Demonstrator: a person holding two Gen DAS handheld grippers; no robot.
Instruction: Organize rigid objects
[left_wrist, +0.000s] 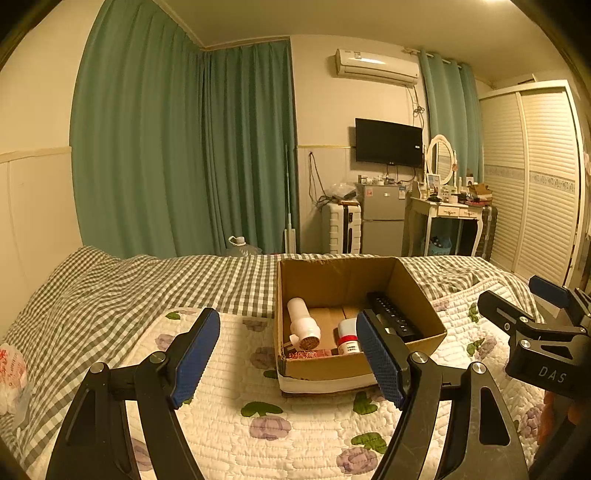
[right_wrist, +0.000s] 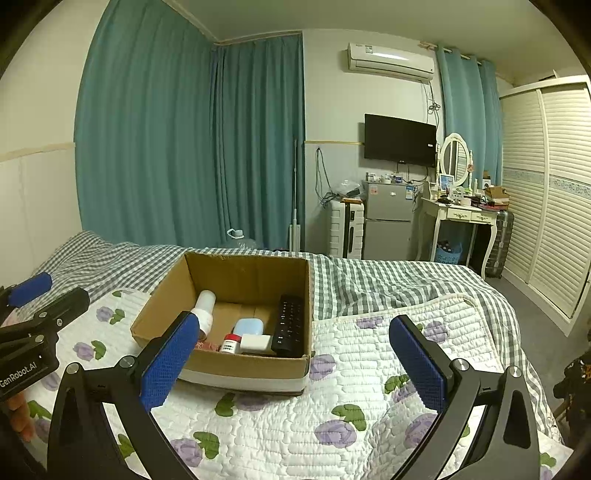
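So there's a cardboard box (right_wrist: 225, 363) sitting on the bed (right_wrist: 351, 402), on the white quilt with purple flowers, near where the quilt meets the grey checked cover. Everything's already inside it: a black remote (right_wrist: 289, 325) lies along the box's right wall, a white bottle (right_wrist: 204, 309) lies on its side along the left wall, and between them there's a little bottle with a red band (right_wrist: 229, 343), a pale blue case (right_wrist: 248, 326) and a small white block (right_wrist: 255, 342) all bunched up at the near wall. Something reddish sits in the near left corner, can't tell what it is.

Left hand-held gripper (left_wrist: 288, 360) hovers over the quilt just in front of the box, blue pads spread wide, nothing between them. Right hand-held gripper (right_wrist: 295, 363) is likewise spread wide and empty, hanging over the quilt by the box's near right corner. Each one shows up at the edge of the other's view, so they're side by side.
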